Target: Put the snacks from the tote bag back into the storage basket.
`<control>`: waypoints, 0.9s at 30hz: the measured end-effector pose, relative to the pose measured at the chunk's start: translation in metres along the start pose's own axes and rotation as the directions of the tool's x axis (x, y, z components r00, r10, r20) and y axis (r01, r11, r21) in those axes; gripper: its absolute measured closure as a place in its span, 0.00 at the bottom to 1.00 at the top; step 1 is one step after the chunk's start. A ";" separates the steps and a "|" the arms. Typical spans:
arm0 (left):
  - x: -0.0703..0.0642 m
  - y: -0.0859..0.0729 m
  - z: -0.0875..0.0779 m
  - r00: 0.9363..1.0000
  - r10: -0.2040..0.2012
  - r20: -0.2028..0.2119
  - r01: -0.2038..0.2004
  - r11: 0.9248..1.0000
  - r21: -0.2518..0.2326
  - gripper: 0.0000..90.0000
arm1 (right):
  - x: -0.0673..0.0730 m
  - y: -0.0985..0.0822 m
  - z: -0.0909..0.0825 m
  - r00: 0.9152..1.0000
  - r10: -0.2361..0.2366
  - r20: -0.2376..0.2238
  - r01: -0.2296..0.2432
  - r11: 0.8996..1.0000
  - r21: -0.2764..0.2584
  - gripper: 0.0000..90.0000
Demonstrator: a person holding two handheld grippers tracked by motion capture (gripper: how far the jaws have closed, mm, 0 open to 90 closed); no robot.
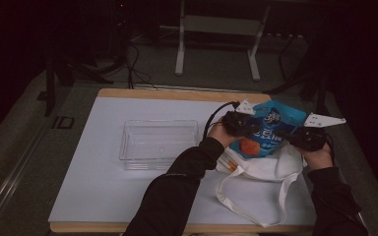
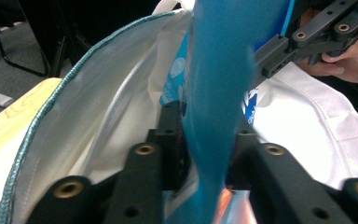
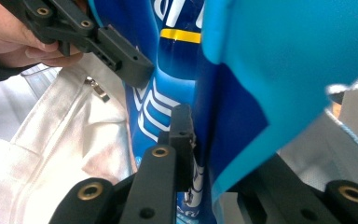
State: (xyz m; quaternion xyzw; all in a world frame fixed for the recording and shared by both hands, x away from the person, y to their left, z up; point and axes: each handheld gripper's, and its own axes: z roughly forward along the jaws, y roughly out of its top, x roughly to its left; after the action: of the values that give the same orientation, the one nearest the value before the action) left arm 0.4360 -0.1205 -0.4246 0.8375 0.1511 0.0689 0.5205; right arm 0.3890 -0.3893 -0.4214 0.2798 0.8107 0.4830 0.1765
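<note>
A blue snack bag (image 1: pixel 270 130) with an orange patch is held upright over a white cloth tote bag (image 1: pixel 261 169) at the table's right. My left gripper (image 1: pixel 238 123) grips its left edge and my right gripper (image 1: pixel 300 137) its right edge. In the left gripper view the jaws (image 2: pixel 209 126) press on the blue bag (image 2: pixel 219 84), whose lower part sits within the tote's teal-trimmed mouth (image 2: pixel 98 116). In the right gripper view the jaws (image 3: pixel 205 140) pinch the blue bag (image 3: pixel 242 70) too, and the left gripper (image 3: pixel 121 56) shows beyond it.
A clear plastic tray (image 1: pixel 158 142) stands empty in the middle of the white tabletop (image 1: pixel 103 187), left of the hands. The tote's long handles (image 1: pixel 248 206) trail toward the front edge. Beyond the table, on the dark floor, are cables and the legs of a stand.
</note>
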 end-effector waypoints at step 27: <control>-0.016 0.036 -0.035 0.995 0.092 -0.042 -0.094 0.994 -0.052 1.00 | 0.010 0.037 -0.024 0.999 -0.035 -0.009 0.035 0.998 -0.050 0.98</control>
State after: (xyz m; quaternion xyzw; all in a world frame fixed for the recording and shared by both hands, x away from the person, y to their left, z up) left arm 0.4178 -0.1111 -0.3767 0.8277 0.1204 0.1136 0.5362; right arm 0.3788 -0.3857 -0.3781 0.2586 0.8041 0.5012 0.1881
